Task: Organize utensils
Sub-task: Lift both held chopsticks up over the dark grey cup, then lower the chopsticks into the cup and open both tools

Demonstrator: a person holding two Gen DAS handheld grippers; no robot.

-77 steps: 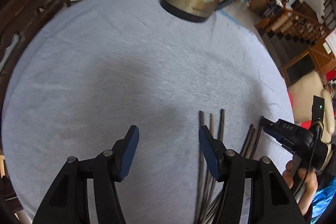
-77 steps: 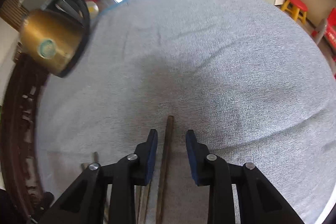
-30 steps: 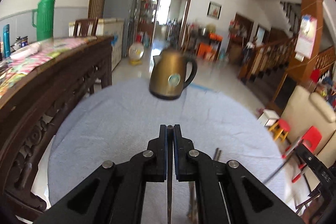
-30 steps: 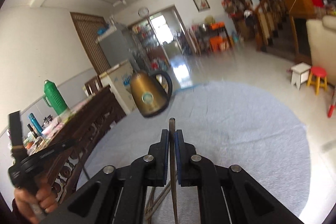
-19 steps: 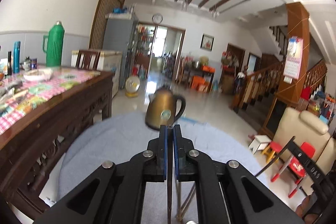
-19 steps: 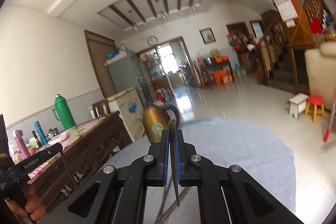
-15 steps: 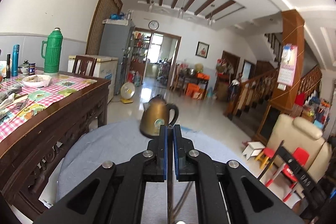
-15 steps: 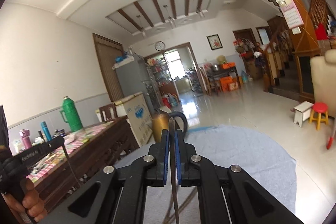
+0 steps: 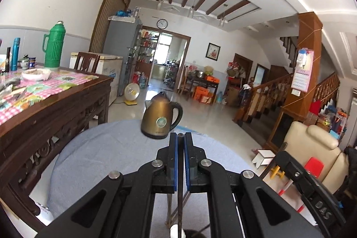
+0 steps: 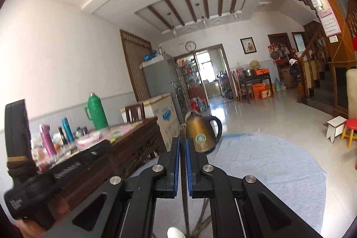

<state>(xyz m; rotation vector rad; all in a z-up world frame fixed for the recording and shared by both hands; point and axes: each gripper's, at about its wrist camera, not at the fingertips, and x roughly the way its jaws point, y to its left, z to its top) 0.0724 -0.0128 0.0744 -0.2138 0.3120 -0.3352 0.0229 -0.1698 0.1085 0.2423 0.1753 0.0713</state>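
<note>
My left gripper (image 9: 180,137) is shut on a thin dark chopstick (image 9: 179,200) that runs lengthwise between its blue pads, held above the round table's grey-blue cloth (image 9: 100,148). My right gripper (image 10: 182,142) is likewise shut on a dark chopstick (image 10: 184,202) whose tip pokes out past the pads. More chopsticks (image 9: 170,209) lie on the cloth beneath both grippers and also show in the right wrist view (image 10: 202,221). Each gripper appears in the other's view, the right one (image 9: 301,182) at the right edge and the left one (image 10: 55,171) at the left.
A brass-coloured kettle (image 9: 160,119) stands at the far side of the cloth, also seen as the kettle (image 10: 202,135). A dark carved wooden table (image 9: 51,108) with a green thermos (image 9: 54,44) borders the left. A beige armchair (image 9: 316,148) and small stools (image 10: 348,128) stand to the right.
Both grippers, open over chopsticks on the cloth in the earliest frames, closed on one each. They have since lifted and tipped up, so the kettle sits lower and more ceiling shows.
</note>
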